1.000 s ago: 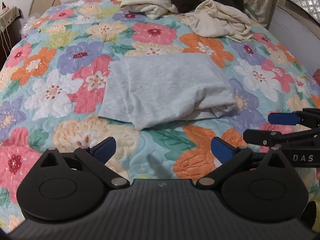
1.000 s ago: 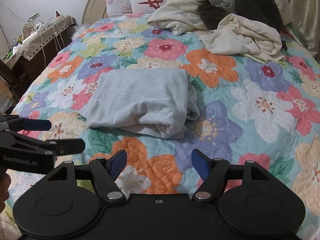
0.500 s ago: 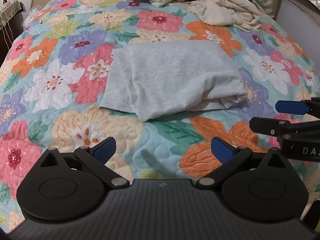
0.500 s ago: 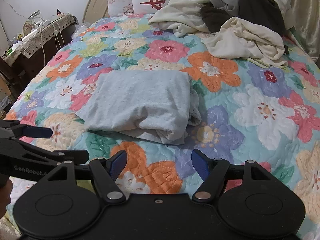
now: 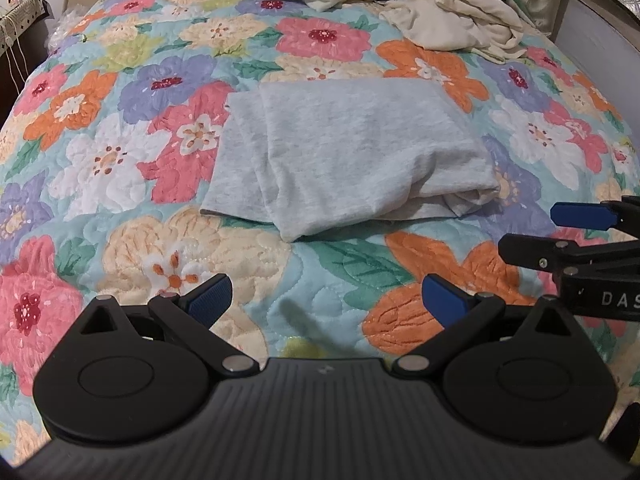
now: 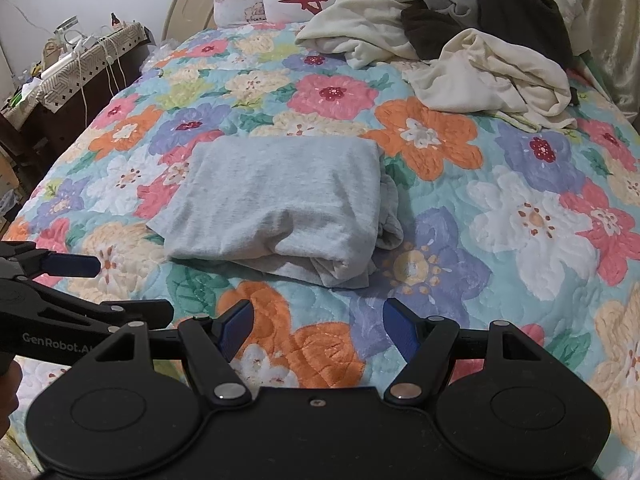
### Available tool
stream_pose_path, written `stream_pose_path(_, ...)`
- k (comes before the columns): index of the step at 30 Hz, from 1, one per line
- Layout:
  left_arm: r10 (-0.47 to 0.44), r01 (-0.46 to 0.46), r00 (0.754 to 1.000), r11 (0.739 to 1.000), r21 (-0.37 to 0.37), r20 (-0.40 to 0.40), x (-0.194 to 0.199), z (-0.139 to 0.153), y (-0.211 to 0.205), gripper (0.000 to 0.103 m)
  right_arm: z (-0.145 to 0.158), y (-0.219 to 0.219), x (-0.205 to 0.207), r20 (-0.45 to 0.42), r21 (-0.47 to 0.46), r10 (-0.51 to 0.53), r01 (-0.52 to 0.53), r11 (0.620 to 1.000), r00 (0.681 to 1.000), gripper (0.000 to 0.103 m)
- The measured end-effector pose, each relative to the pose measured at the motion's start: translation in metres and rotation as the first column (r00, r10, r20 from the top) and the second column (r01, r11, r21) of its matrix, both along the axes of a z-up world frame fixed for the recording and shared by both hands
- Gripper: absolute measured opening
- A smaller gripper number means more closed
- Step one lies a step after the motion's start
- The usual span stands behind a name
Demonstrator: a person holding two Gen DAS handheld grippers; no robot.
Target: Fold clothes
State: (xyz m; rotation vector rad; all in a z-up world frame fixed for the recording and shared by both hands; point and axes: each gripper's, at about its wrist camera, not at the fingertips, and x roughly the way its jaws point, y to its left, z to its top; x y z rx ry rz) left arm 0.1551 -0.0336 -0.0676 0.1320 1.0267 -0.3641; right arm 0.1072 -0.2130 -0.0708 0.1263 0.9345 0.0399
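- Lying folded ahead of both sets of jaws: grey garment (image 5: 344, 156), flat on the bed (image 5: 120, 128), right edge bunching loosely.
- Hovering wide and empty: left gripper (image 5: 326, 294), right gripper (image 6: 318, 326).
- Waiting far beyond, unfolded: clothes pile (image 6: 460, 28); most of the task likely remaining.

Both hand-held grippers, left (image 5: 325, 295) and right (image 6: 317, 329), have drifted a bit closer to the folded light grey cotton garment (image 5: 348, 156); nothing else moved.
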Motion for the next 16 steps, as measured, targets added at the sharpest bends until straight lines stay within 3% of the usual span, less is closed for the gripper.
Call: stream_pose_path(16, -0.004, 0.004, 1.000, 1.000, 0.013, -0.019, 0.0006, -0.0024, -0.0012, 0.103, 0.0019, 0.0019, 0.0002, 0.002, 0.000, 0.003, -0.003, 1.000, 1.000, 0.076)
